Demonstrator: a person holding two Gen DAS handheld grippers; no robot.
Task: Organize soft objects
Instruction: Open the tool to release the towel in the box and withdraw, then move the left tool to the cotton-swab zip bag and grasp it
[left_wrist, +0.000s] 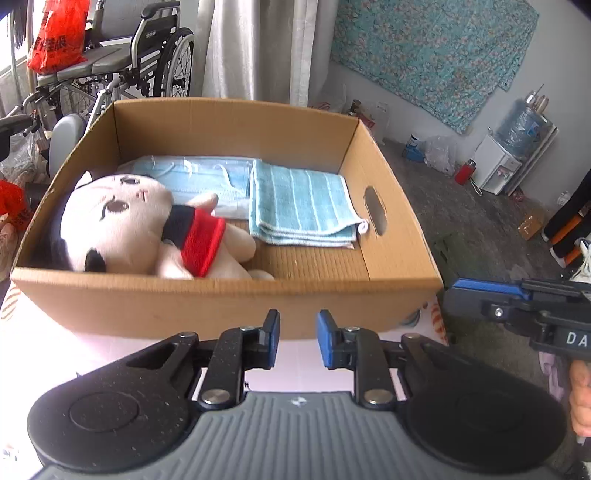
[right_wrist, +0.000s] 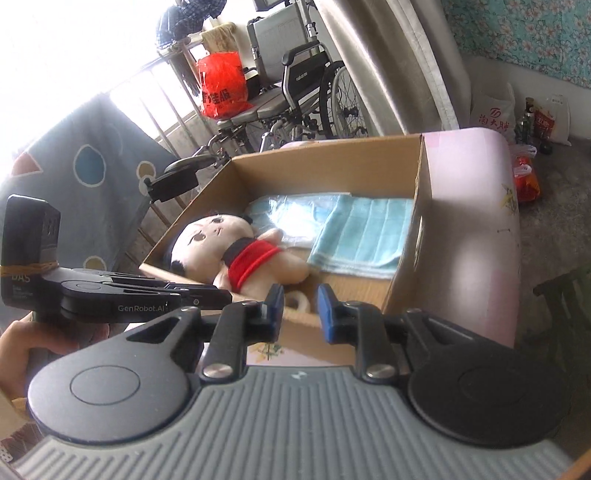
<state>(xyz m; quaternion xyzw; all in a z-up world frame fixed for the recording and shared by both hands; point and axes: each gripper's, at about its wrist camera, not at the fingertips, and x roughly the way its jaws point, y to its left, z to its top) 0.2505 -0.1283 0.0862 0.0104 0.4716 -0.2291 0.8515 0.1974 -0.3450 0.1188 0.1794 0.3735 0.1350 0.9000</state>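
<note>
An open cardboard box (left_wrist: 229, 302) stands on a pink table (left_wrist: 110, 354). Inside lie a plush doll (left_wrist: 140, 229) with a red collar at the left, a folded light-blue striped towel (left_wrist: 299, 206) at the right, and a pack of blue face masks (left_wrist: 192, 177) at the back. My left gripper (left_wrist: 297, 338) is open and empty, just in front of the box's near wall. My right gripper (right_wrist: 301, 310) is open and empty, at the box's near right corner. The box (right_wrist: 332, 162), doll (right_wrist: 240, 254), towel (right_wrist: 365, 236) and masks (right_wrist: 291, 214) also show in the right wrist view.
The right gripper's body (left_wrist: 517, 306) sits beside the box's right side. A wheelchair (left_wrist: 147, 62) with a red bag (left_wrist: 59, 37) stands behind the box. A water dispenser (left_wrist: 513, 147) and bottles are on the floor at the right. The pink table's edge (right_wrist: 509, 236) drops to the floor.
</note>
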